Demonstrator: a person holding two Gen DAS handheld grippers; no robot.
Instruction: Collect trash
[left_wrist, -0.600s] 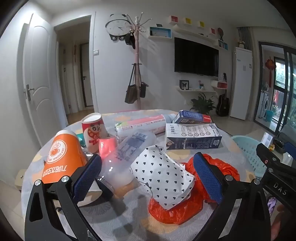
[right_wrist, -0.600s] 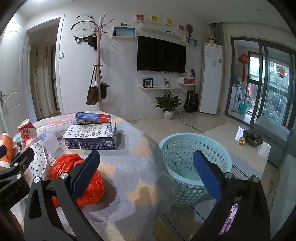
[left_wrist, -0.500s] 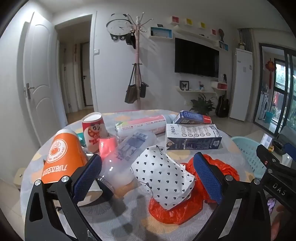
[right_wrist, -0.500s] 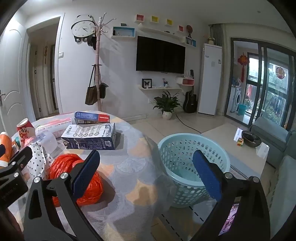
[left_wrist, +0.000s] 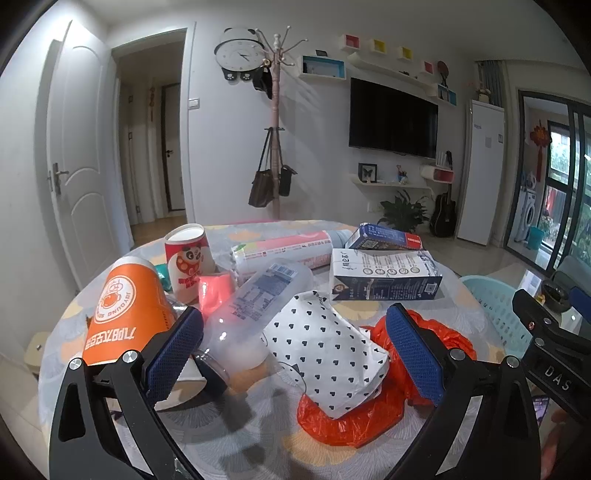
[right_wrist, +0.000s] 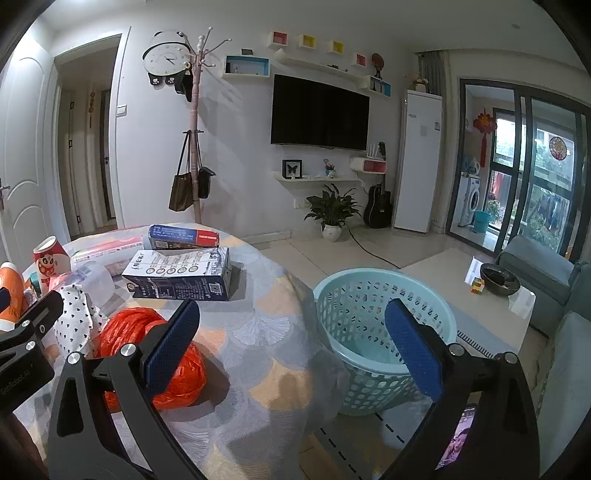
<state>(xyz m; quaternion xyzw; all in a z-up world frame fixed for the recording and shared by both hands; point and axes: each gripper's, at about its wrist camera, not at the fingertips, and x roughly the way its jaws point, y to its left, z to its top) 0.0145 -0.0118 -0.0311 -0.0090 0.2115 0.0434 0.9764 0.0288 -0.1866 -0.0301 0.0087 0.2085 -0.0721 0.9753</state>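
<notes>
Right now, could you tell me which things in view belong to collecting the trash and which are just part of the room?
For the job:
- orange paper cup
- clear plastic bottle
- heart-print paper bag
- orange plastic bag
- milk carton
- laundry basket, empty

Just there:
- coat stand
- television
- potted plant
- guitar

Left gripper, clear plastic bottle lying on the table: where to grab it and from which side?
Grip the clear bottle across its round body, midway, probably from above and the near side. It lies tilted, base toward the camera, leaning between the pink cup and the dotted paper bag. The left gripper is open; turn it so the pads straddle the width.
</notes>
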